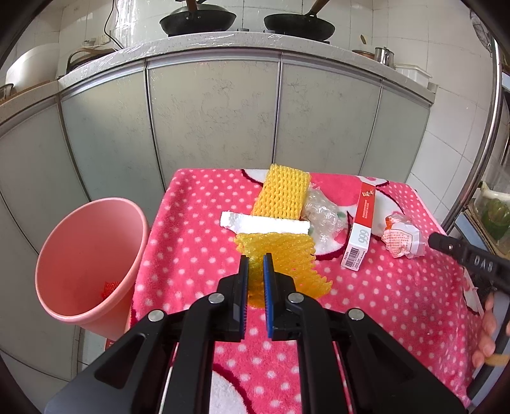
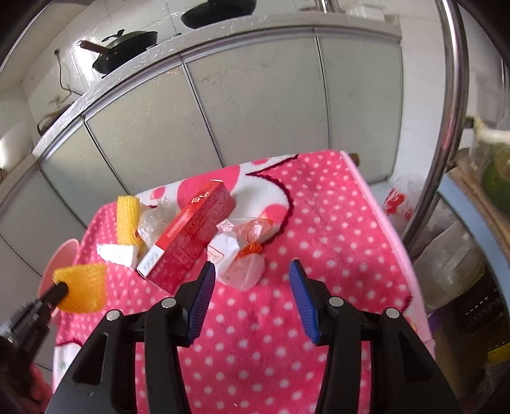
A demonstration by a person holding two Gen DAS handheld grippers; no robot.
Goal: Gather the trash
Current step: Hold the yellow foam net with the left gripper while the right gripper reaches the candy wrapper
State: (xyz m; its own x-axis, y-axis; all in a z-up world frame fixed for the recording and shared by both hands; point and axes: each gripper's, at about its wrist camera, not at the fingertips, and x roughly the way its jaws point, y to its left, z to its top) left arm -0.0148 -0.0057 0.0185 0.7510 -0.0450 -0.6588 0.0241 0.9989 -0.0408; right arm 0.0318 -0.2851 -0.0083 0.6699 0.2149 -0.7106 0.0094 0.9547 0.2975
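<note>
At the lower centre of the left wrist view, the left claw point(image 1: 255, 259) pinches a yellow foam net point(image 1: 283, 254) lifted just above the pink dotted cloth point(image 1: 197, 254). The right claw point(image 2: 251, 277) is spread wide just below a crumpled wrapper point(image 2: 239, 258). A red box point(image 2: 191, 235), white foam strip point(image 1: 264, 225), second net point(image 1: 282, 194) and clear plastic point(image 1: 323, 219) lie mid-frame; a pink bin point(image 1: 83, 264) stands at left.

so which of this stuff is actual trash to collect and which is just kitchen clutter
For the job:
yellow foam net, in the left claw
second foam net
white foam strip
clear plastic wrap
red box
crumpled wrapper
pink bin

Just lying about:
woks
metal cup
blanket
</note>
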